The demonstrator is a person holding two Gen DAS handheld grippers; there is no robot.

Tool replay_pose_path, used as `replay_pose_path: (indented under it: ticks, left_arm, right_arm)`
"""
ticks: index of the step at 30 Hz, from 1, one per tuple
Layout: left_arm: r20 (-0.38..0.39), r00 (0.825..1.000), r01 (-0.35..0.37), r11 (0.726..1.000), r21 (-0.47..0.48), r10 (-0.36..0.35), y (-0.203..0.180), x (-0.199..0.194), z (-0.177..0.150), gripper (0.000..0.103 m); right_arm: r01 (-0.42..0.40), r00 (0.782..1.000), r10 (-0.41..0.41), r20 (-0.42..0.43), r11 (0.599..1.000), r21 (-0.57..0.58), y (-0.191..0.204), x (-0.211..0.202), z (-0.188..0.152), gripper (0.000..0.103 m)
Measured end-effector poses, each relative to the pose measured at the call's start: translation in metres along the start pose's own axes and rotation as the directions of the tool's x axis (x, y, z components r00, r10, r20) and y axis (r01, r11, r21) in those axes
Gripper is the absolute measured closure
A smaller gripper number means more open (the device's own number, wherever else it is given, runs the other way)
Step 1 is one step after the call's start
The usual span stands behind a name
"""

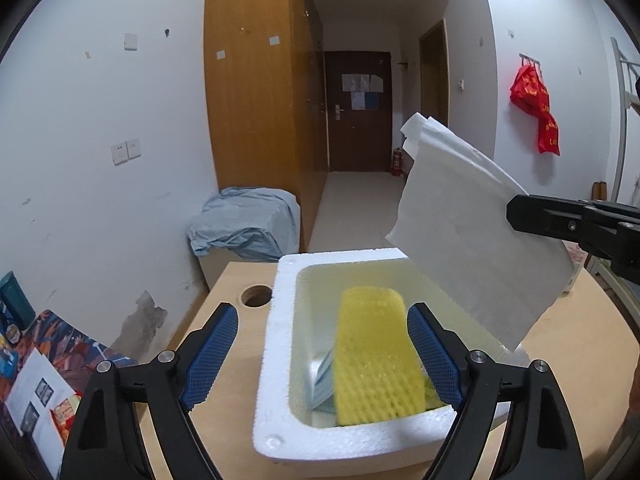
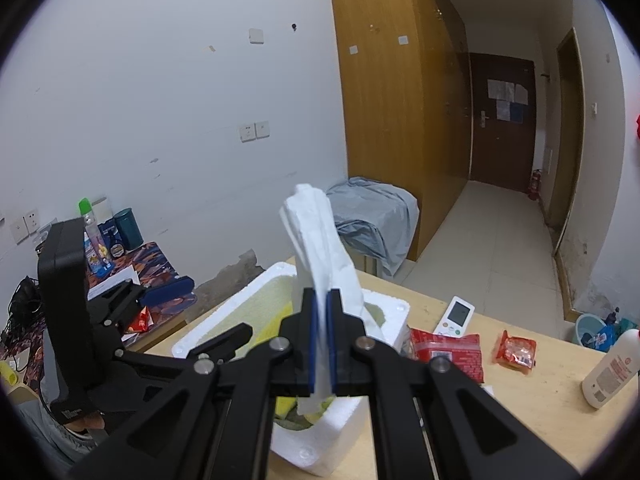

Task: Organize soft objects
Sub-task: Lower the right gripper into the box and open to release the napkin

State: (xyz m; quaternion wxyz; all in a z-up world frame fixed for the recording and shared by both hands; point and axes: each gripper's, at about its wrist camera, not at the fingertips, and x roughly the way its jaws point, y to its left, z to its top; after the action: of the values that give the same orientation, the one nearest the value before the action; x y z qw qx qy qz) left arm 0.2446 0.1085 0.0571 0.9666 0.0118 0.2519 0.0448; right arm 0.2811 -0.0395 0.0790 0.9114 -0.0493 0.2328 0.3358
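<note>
A white foam box point(image 1: 276, 360) stands on the wooden table. Inside it lies a yellow foam net sleeve point(image 1: 376, 356), with a bluish flat item point(image 1: 326, 380) under it. My left gripper point(image 1: 320, 354) is open and empty, its blue pads straddling the box's near left wall and the sleeve. My right gripper point(image 2: 322, 344) is shut on a white foam sheet point(image 2: 320, 240) and holds it upright over the box point(image 2: 320, 440). In the left wrist view the sheet point(image 1: 472, 248) hangs above the box's right side, with the right gripper point(image 1: 516, 216) coming in from the right.
Two red snack packets point(image 2: 448, 354) point(image 2: 516, 350), a white remote point(image 2: 456, 316) and a white bottle point(image 2: 610, 368) lie on the table right of the box. The table has a round hole point(image 1: 257, 296). A cloth-covered box point(image 1: 248, 224) stands behind the table.
</note>
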Motion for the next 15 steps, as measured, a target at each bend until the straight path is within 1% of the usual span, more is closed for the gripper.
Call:
replay_pose_path:
  ticks: [3,7,8,9,15]
  left_arm:
    - [0.008,1.0,-0.021,1.0,-0.015,0.021,0.007,-0.004,-0.001,0.016]
    - [0.03,0.998,-0.057,0.996,-0.065,0.059,0.024,-0.015,-0.002,0.014]
    - [0.03,0.997,-0.063,0.996,-0.07,0.065,0.026,-0.016,-0.002,0.012]
    - [0.031,0.997,-0.067,0.995,-0.075,0.069,0.029,-0.018,-0.002,0.011]
    - [0.043,0.995,-0.086,0.992,-0.097,0.091,0.041,-0.026,-0.003,0.011]
  right_arm:
    - [-0.009,1.0,0.009,-0.007,1.0,-0.003,0.003,0.004,-0.001,0.096]
    - [-0.025,0.999,0.025,-0.022,1.0,-0.006,0.009,0.012,-0.001,0.096]
    - [-0.026,0.999,0.026,-0.025,1.0,-0.008,0.01,0.014,-0.002,0.096]
    - [-0.03,0.999,0.03,-0.029,1.0,-0.007,0.011,0.016,-0.002,0.096]
    - [-0.041,0.998,0.04,-0.051,0.999,-0.016,0.019,0.028,-0.004,0.096]
